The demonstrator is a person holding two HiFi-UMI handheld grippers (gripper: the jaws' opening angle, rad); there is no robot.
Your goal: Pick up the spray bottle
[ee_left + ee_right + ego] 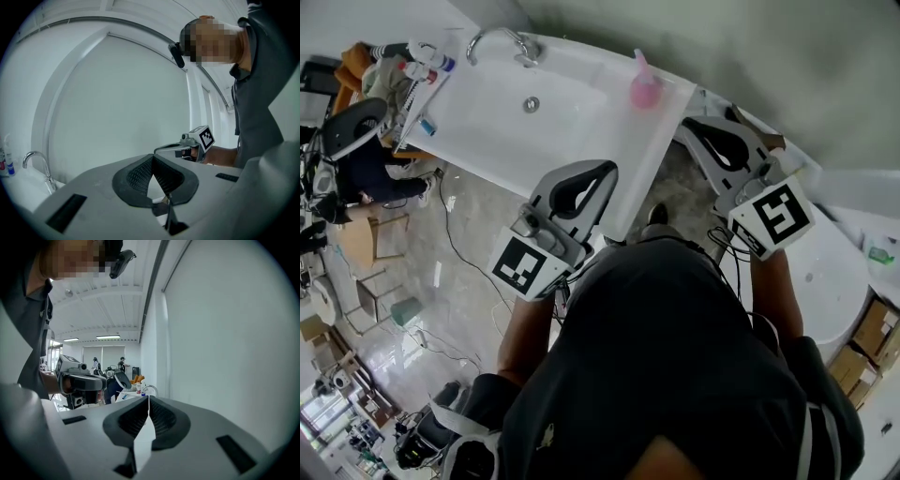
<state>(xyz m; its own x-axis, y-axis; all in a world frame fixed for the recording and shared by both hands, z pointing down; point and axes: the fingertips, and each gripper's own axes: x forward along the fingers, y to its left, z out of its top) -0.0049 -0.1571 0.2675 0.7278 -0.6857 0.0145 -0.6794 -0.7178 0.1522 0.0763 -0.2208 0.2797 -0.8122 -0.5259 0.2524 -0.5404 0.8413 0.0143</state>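
The pink spray bottle point(644, 86) stands upright at the right end of the white sink counter point(581, 131), close to the wall. My left gripper point(605, 170) hangs over the counter's front edge, short of the bottle and to its left, jaws shut with nothing between them point(153, 156). My right gripper point(688, 126) is just right of the counter's end, beside the bottle and apart from it, also shut and empty point(148, 397). Each gripper view shows the other gripper, the right gripper point(187, 148) and the left gripper point(77, 380). Neither gripper view shows the bottle.
A chrome faucet point(502, 39) and drain point(531, 105) sit in the basin. Several toiletries point(422, 58) crowd the counter's left end. A seated person point(366, 164) is at the far left, cables lie on the tiled floor point(459, 281), and a white round fixture point(839, 281) stands at right.
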